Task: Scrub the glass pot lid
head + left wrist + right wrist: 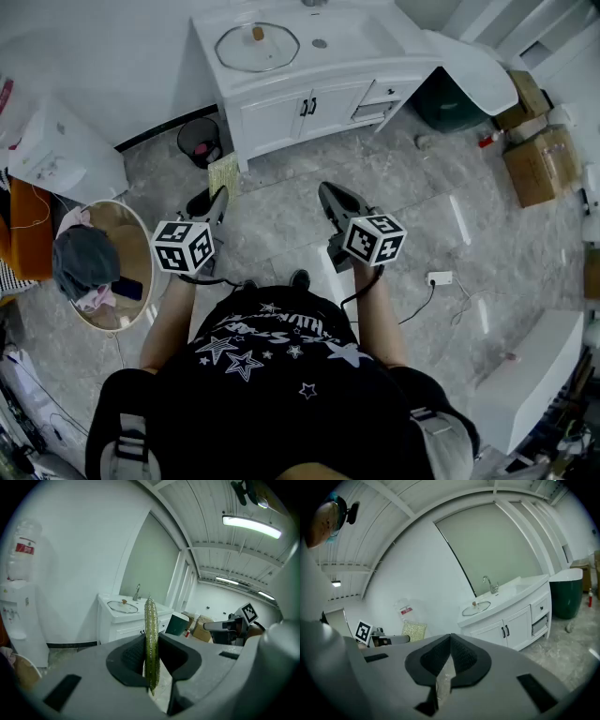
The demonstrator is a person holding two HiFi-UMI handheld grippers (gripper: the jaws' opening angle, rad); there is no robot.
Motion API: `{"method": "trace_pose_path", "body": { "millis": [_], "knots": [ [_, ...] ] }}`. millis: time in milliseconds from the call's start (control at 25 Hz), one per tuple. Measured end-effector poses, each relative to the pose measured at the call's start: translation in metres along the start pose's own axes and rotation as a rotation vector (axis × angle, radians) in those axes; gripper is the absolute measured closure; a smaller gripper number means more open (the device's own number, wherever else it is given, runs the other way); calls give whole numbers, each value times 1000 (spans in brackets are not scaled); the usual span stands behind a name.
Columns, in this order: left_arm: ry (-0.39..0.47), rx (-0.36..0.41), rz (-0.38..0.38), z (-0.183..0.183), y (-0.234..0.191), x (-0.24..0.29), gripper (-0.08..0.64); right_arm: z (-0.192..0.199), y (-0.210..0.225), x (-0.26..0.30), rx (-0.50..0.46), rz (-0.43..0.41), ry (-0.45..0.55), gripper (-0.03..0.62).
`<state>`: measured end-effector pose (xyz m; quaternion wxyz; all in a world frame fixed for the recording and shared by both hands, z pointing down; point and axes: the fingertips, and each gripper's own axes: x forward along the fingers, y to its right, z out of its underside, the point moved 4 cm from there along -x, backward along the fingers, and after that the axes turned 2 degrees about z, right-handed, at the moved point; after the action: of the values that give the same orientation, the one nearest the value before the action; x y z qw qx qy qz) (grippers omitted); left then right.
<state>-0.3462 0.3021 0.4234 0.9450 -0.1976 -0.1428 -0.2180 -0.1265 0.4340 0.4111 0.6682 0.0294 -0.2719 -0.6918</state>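
The glass pot lid [257, 46] with a small brown knob lies flat on the white vanity counter [281, 75], left of the sink, far ahead of both grippers. It also shows as the lid [123, 606] in the left gripper view and the lid [476, 607] in the right gripper view. My left gripper [220, 194] is shut on a yellow-green scrub pad [223, 174], seen edge-on as the pad [150, 616] between the jaws. My right gripper [325, 190] is shut with nothing in it, its jaws meeting in the right gripper view [450, 638]. Both are held at waist height over the floor.
A black waste bin [199, 141] stands left of the vanity and a water dispenser [56, 150] further left. A round tub of clothes [103, 262] is at my left. A green bin [450, 98], cardboard boxes [539, 164] and a power strip [438, 278] lie to the right.
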Motion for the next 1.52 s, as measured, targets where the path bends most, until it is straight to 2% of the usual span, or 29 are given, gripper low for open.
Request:
{"method": "trace_pose_path", "body": {
  "millis": [200, 520, 800, 1120, 1280, 1520],
  "knots": [
    [-16, -7, 7, 5, -21, -10, 486, 8, -15, 13, -20, 24, -9, 583],
    [-16, -21, 31, 9, -32, -17, 486, 15, -30, 19, -44, 49, -32, 583],
    [-62, -36, 42, 26, -47, -28, 486, 30, -37, 24, -36, 105, -60, 584],
    [-78, -30, 80, 30, -63, -32, 486, 47, -44, 22, 10, 137, -20, 583],
    [-86, -27, 84, 28, -68, -24, 486, 50, -34, 25, 21, 158, -30, 583],
    [-69, -45, 55, 16, -75, 4, 486, 30, -2, 49, 37, 139, -7, 583]
  ]
}}
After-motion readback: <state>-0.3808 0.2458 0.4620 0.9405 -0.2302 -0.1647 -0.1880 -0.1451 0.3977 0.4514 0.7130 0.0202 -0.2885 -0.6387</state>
